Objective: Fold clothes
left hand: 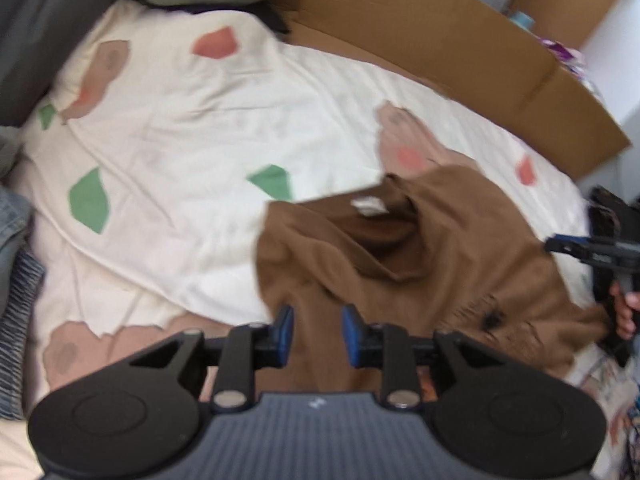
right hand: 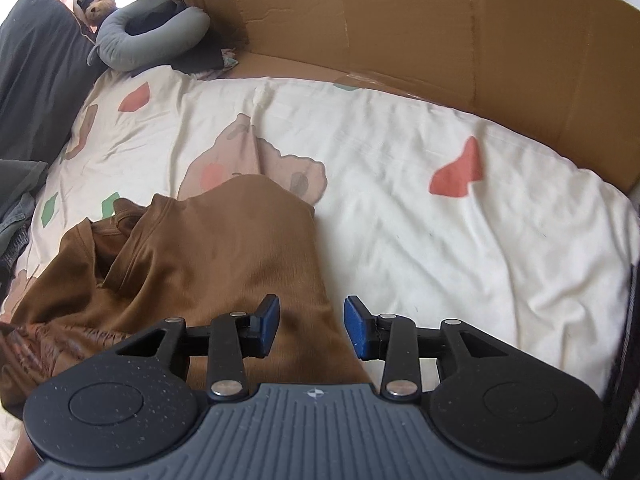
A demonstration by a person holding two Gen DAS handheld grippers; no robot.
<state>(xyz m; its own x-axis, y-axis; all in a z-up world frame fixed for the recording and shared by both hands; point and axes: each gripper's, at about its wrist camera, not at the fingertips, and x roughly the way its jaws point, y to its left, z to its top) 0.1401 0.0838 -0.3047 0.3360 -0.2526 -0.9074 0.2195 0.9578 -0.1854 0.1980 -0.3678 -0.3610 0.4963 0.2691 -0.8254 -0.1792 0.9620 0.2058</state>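
Soft brown cotton t-shirt (right hand: pixel 224 264) lies crumpled on cream patterned bed sheet (right hand: pixel 440 240), not yet flat for folding. Left gripper (left hand: pixel 317 331) and right gripper (right hand: pixel 311 326) hover over shirt, fingers apart, gripping nothing.

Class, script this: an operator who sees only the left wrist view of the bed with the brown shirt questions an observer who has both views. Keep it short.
Operator: I only catch the right gripper side-on at the edge of my frame. Are its jaws open?
Observer: Yes, they stand apart with nothing pinched, and the side edge of the brown shirt runs beneath the gap.
Operator: What sits beyond the grey neck pillow? My view cuts it off.
Observer: A small teddy bear, right behind the pillow's ring.
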